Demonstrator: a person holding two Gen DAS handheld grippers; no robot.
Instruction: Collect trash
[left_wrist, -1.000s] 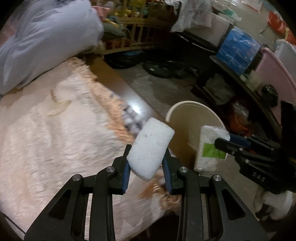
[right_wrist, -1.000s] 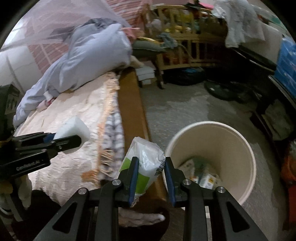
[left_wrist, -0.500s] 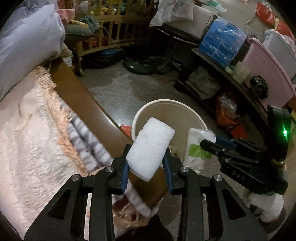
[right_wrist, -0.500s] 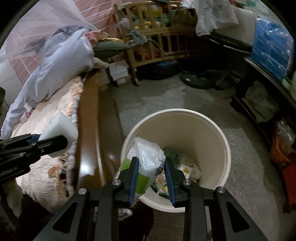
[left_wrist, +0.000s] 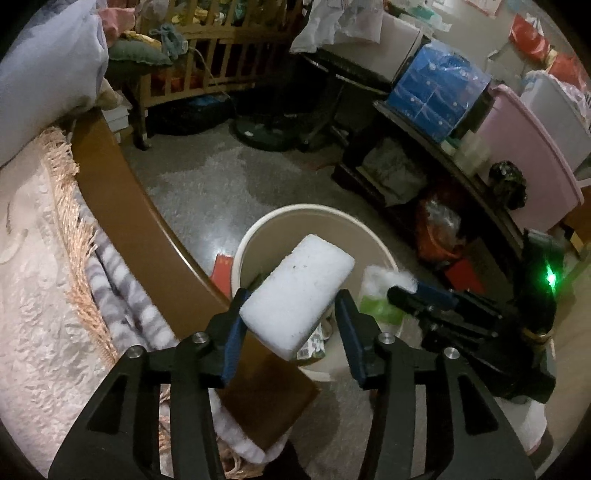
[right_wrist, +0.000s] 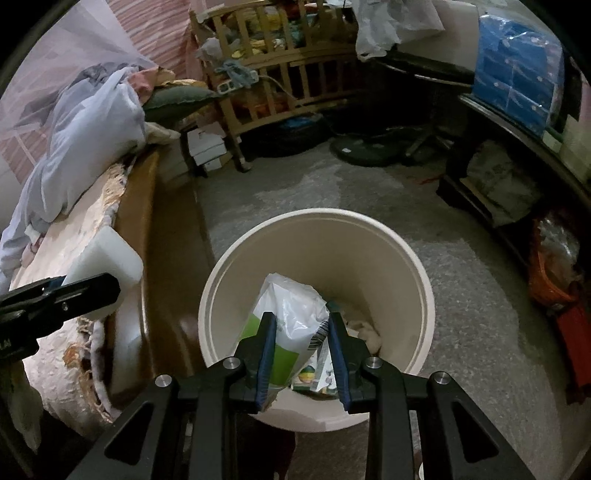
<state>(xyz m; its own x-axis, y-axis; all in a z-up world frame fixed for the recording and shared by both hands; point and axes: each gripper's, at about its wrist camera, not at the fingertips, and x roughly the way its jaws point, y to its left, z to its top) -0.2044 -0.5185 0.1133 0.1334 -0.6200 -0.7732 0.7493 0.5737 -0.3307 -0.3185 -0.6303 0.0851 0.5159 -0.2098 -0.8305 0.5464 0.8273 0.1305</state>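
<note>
My left gripper is shut on a white foam block and holds it over the near rim of the cream trash bin. My right gripper is shut on a white and green plastic bag and holds it above the bin's opening. Paper trash lies at the bin's bottom. The foam block and left gripper also show at the left of the right wrist view. The right gripper with the bag shows at the right of the left wrist view.
The bed with a pink fringed cover and brown wooden frame lies left of the bin. A wooden crib stands at the back. Shelves with a blue box and pink tub line the right. Grey floor surrounds the bin.
Both grippers have moved right, off the bed and over the bin. The bag now hangs above the bin's opening and the foam block over its rim.
</note>
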